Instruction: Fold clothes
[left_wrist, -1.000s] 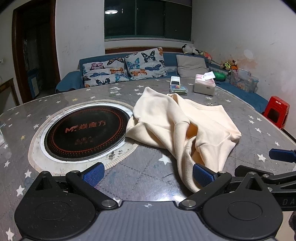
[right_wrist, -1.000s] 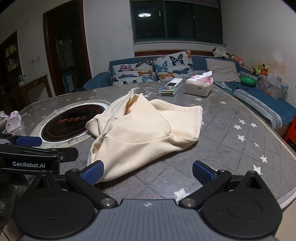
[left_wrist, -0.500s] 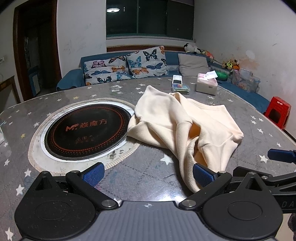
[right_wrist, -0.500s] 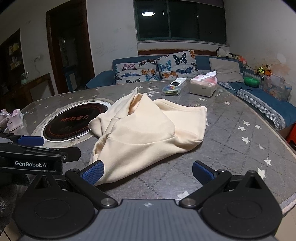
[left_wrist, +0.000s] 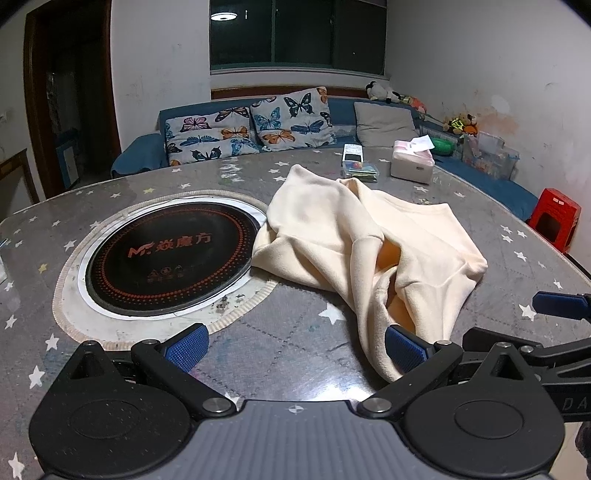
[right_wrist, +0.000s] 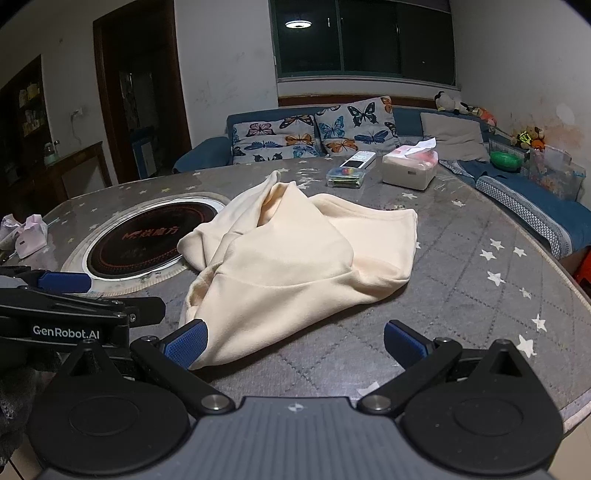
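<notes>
A cream sweatshirt (left_wrist: 373, 247) lies crumpled on the round grey star-patterned table (left_wrist: 288, 336), right of the table's centre. In the right wrist view the sweatshirt (right_wrist: 295, 266) reaches down to the near table edge. My left gripper (left_wrist: 295, 349) stands open near the table's front edge, its right fingertip (left_wrist: 404, 349) beside the garment's near hem. Lower right of the garment, my right gripper (right_wrist: 295, 343) is also open, with its left fingertip (right_wrist: 184, 343) against the hem. Neither holds anything. Each gripper shows at the edge of the other's view.
A black round hotplate (left_wrist: 173, 254) is set in the table left of the garment. A tissue box (left_wrist: 412, 162), a remote (left_wrist: 352, 153) and a small packet (right_wrist: 345, 176) sit at the table's far side. A sofa (left_wrist: 147, 155) with butterfly cushions stands behind, a red stool (left_wrist: 554, 218) at right.
Both grippers have drawn back slightly and risen, so the garment looks a little farther away. The sweatshirt has not moved. Both grippers stay open.
</notes>
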